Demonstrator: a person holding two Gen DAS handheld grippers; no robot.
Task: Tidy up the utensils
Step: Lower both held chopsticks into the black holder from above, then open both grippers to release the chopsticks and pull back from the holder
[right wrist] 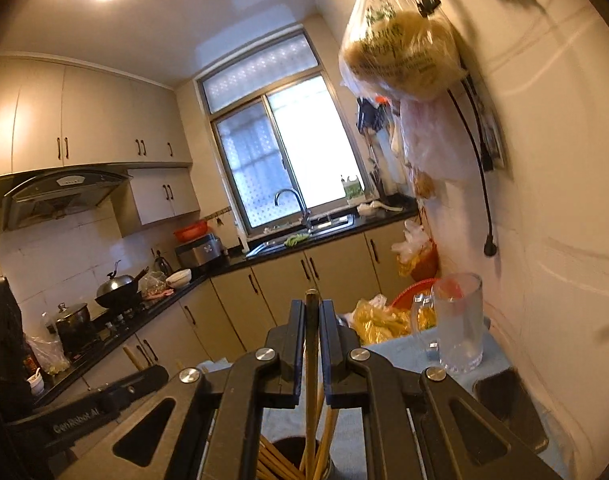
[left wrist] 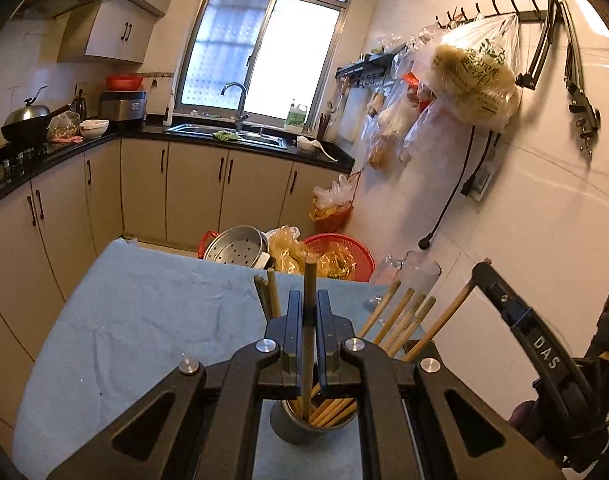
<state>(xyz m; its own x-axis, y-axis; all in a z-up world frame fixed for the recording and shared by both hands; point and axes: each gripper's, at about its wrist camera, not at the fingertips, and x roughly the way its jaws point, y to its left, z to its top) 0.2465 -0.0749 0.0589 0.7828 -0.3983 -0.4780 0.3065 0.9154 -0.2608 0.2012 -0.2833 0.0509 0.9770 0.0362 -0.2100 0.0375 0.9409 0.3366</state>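
The left gripper (left wrist: 308, 308) is clamped narrow on a single chopstick (left wrist: 309, 280), its two pads pressed against the shaft. The chopstick stands nearly upright between the pads, its dark upper end rising above the fingertips and its lower end reaching down into a grey holder cup (left wrist: 304, 426) directly below the gripper. The cup stands on the blue cloth-covered desk (left wrist: 144, 320) and holds a bunch of other wooden chopsticks (left wrist: 400, 320), which fan out up and to the right of the gripper; a few more tips show just to its left. Beyond these, further right, stands a clear glass mug (left wrist: 420, 276) near the desk's far edge.

The right gripper (right wrist: 312, 316) is likewise closed tight on one chopstick (right wrist: 311, 344), dark-tipped and held upright between its blue-edged pads. Its lower part drops towards the same cup (right wrist: 292, 456) beneath the gripper, where more chopsticks (right wrist: 272, 460) lean to the lower left. The glass mug (right wrist: 460, 320) stands ahead and to the right of this gripper on the desk (right wrist: 404, 356), close to the tiled wall.
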